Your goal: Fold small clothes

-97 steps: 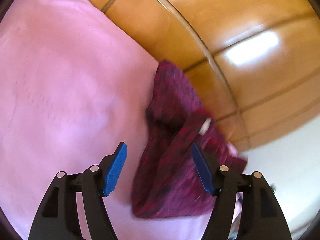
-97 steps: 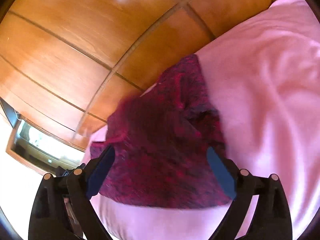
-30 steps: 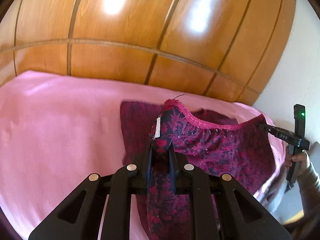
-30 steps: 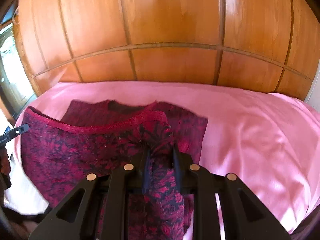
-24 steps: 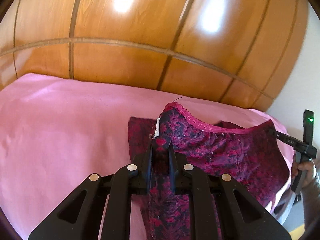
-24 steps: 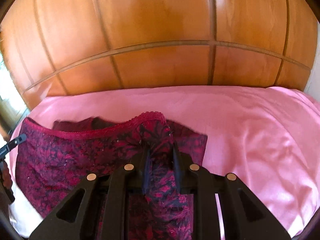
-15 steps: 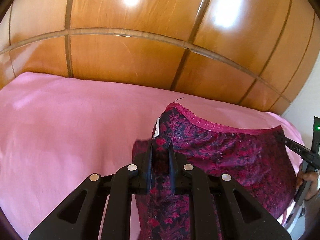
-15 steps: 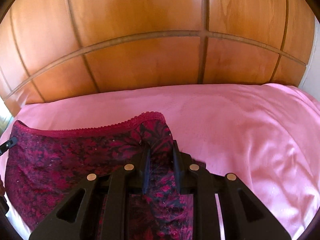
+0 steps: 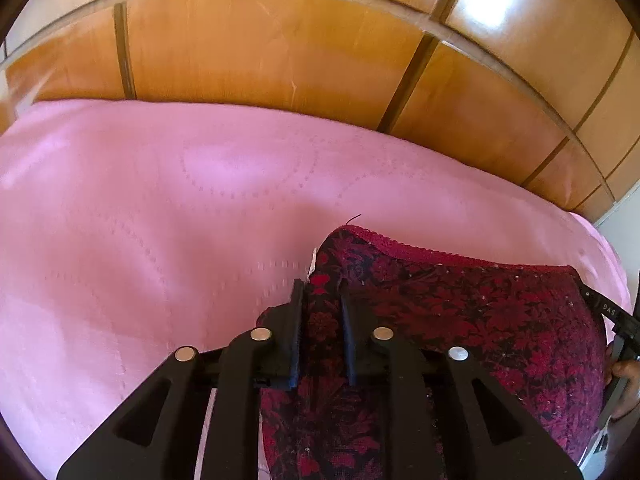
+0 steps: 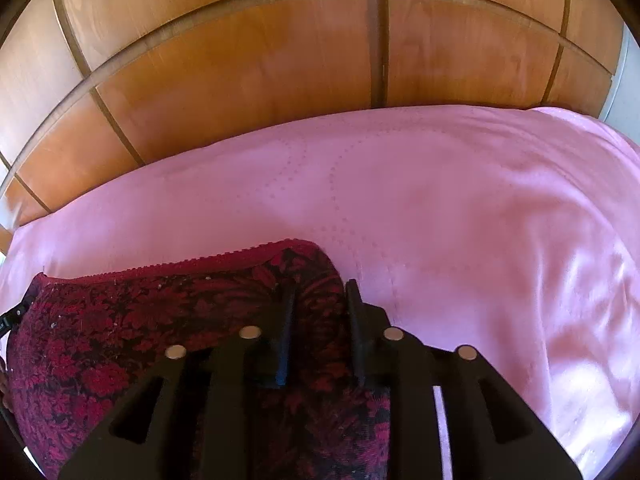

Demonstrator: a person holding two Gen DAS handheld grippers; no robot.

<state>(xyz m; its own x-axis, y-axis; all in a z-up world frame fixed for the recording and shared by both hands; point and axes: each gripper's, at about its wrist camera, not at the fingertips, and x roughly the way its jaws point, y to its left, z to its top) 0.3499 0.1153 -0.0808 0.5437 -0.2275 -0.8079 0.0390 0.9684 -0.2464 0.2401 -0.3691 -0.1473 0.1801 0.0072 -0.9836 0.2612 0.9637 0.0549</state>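
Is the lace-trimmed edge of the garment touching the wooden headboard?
No, a broad strip of pink bedspread lies between the garment and the wooden headboard.

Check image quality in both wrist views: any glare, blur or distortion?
Left wrist: glare patches on the wood panels, strong fisheye bending of their seams, garment sharp. Right wrist: even light, sheen on the pink sheet at right, same barrel distortion, slight softness at the edges.
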